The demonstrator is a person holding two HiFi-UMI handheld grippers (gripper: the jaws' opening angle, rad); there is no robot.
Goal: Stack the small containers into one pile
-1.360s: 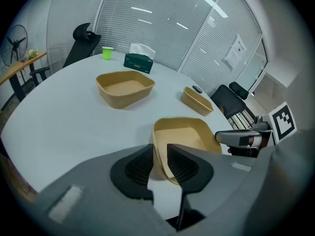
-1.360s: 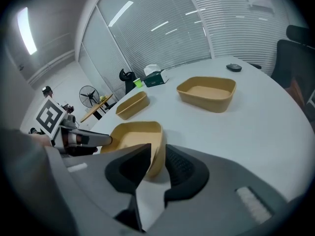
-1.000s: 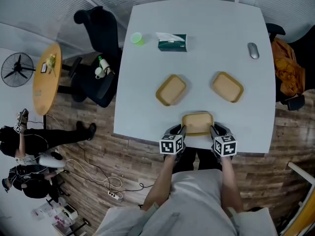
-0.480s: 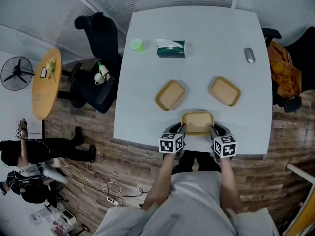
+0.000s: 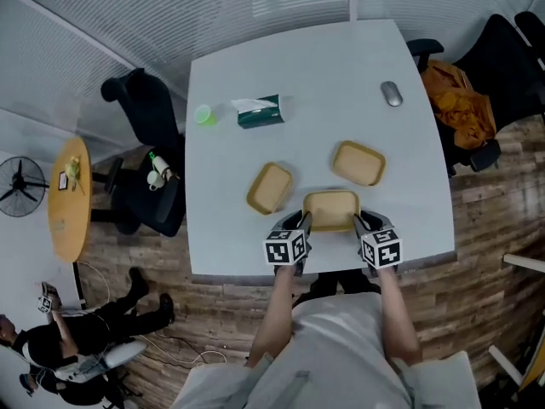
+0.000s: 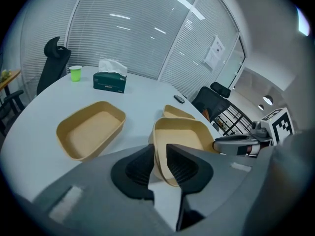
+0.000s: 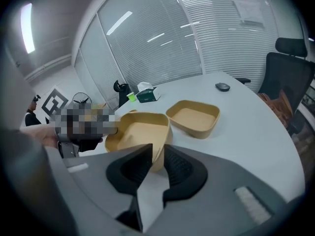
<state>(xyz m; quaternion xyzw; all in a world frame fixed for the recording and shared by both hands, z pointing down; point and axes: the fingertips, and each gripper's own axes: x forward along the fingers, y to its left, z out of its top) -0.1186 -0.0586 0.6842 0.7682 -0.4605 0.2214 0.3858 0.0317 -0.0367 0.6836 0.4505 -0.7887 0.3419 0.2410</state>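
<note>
Head view: left tool [image 5: 302, 222] and right tool [image 5: 358, 221] each pinch an end of the near container [image 5: 331, 209], at the front of the table [image 5: 255, 83]. Left gripper view: jaws clamp its wall. Right gripper view: likewise; I'd keep it level and settle it squarely into the empty container [image 7: 194, 117].

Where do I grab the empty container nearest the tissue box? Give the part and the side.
Likely its near short wall: one jaw inside, one outside, coming down from the person's side. The container sits open side up with thin raised walls.
</note>
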